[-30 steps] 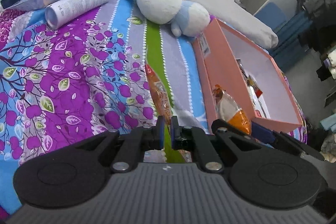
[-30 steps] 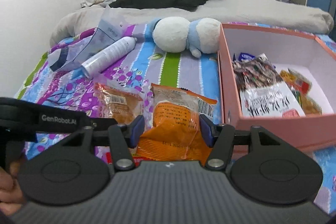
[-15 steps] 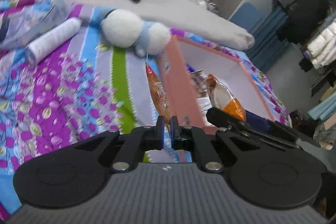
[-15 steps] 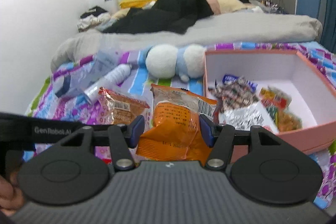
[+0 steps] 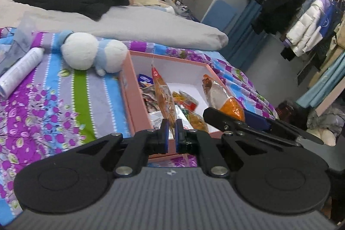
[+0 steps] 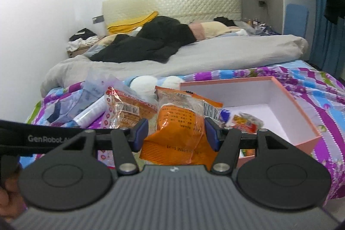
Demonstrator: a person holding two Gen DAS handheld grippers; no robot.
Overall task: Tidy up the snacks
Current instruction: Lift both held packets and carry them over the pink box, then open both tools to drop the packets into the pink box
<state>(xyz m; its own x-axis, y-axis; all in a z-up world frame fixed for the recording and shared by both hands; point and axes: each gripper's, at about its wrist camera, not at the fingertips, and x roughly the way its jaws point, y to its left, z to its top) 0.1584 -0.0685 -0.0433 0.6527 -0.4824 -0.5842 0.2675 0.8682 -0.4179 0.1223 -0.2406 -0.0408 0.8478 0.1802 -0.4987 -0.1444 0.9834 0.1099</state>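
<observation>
My left gripper (image 5: 170, 135) is shut on a thin orange snack packet (image 5: 164, 98), held edge-on above the near part of the pink box (image 5: 138, 105). The same packet shows flat in the right wrist view (image 6: 127, 110). My right gripper (image 6: 175, 133) is shut on an orange snack bag (image 6: 181, 126), also visible in the left wrist view (image 5: 224, 98), held above the box's right side. The pink box (image 6: 301, 105) holds several snack packets (image 5: 185, 100).
A white and blue plush toy (image 5: 90, 53) lies against the box's far left corner. A white spray can (image 5: 19, 72) and a clear plastic bag (image 5: 19, 42) lie on the floral bedspread (image 5: 43, 105) at left. A grey duvet (image 6: 215, 53) and black clothes (image 6: 155, 40) lie behind.
Both grippers have risen and moved right with their packets, from over the bedspread to above the pink box. Both cameras now look more level across the bed.
</observation>
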